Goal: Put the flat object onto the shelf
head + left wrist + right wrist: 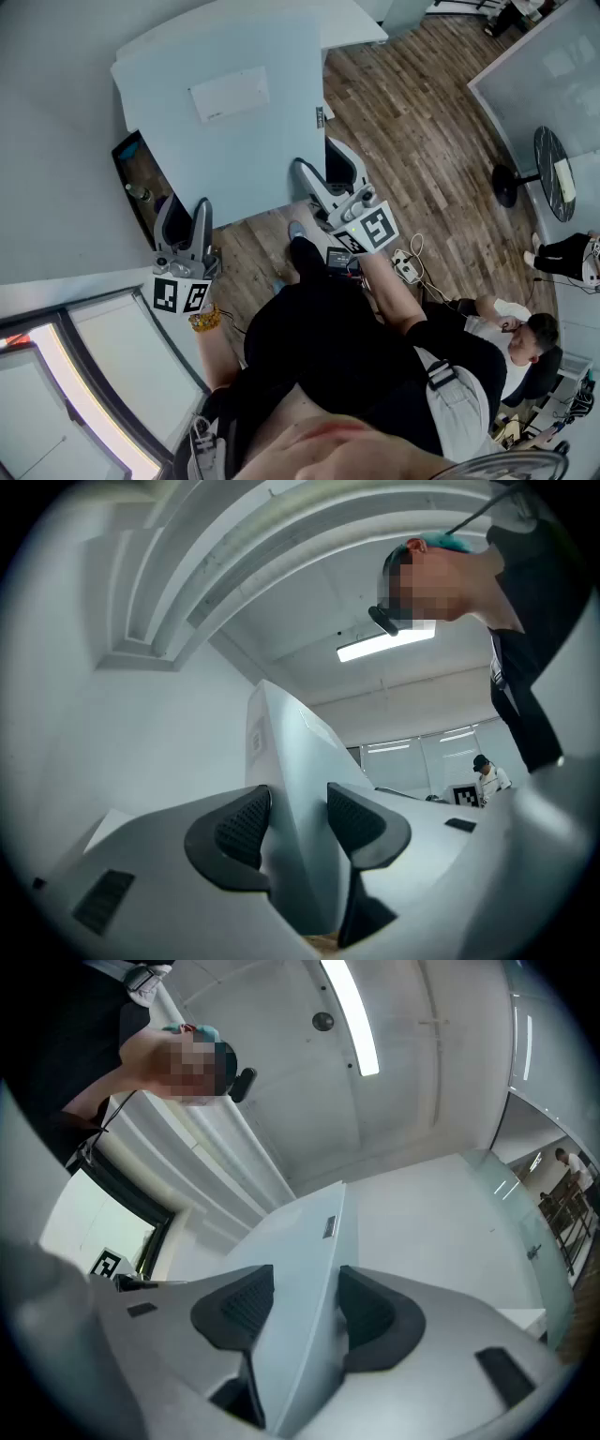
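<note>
The flat object [225,122] is a large pale blue-grey panel, smooth, with a small white label on its broad face. It is held aloft, its near edge pinched at both corners by the left gripper [185,220] and the right gripper [328,178].

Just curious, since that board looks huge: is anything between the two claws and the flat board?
Nothing visible is in the way. The left gripper and the right gripper each have the near edge of the flat board between their jaws, pads pressed on its faces.

Most of shelf [123,165] hidden behind flat panel [244,150], its label [230,94] too small to read
</note>
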`<state>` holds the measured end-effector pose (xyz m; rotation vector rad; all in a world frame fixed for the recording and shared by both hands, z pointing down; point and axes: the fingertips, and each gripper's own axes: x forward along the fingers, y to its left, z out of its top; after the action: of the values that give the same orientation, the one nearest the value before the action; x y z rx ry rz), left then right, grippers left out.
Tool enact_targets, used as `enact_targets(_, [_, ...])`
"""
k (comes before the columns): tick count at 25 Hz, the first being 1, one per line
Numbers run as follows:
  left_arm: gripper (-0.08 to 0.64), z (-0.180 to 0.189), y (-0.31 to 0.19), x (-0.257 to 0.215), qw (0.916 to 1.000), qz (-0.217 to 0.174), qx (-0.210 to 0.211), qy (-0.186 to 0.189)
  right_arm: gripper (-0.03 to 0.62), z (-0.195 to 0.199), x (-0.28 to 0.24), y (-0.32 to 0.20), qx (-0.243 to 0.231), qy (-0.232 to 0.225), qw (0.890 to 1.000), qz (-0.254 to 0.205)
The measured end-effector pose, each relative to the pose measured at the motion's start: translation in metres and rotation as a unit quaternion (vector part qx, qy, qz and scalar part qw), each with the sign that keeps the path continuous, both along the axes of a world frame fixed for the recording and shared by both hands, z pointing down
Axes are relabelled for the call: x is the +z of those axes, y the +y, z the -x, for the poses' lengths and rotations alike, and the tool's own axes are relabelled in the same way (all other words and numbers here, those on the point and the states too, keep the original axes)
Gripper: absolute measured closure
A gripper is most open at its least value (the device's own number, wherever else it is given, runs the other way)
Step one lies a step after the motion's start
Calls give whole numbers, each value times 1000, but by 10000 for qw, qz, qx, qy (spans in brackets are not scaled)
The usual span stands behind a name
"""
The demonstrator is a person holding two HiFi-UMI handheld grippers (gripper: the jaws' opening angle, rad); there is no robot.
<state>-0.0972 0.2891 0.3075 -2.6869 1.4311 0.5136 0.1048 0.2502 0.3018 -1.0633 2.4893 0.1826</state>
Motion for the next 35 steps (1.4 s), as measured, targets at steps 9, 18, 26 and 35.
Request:
enact_targets(9, [365, -1, 17, -9, 9998, 21, 116, 128, 370, -4, -12, 20, -78, -163, 9998, 63])
enact_targets(18, [365, -1, 5, 3, 9999, 101, 4, 46, 368, -3, 5, 0, -221, -287, 9992, 183])
enact_targets(26, [365, -17, -56, 6, 9998, 177, 7, 17, 368, -20, 8, -61, -222, -335, 9990, 212])
enact_targets(35, [365, -39, -145, 5, 9995, 305, -115, 13, 368, -40, 8, -155, -342, -347, 9983, 325])
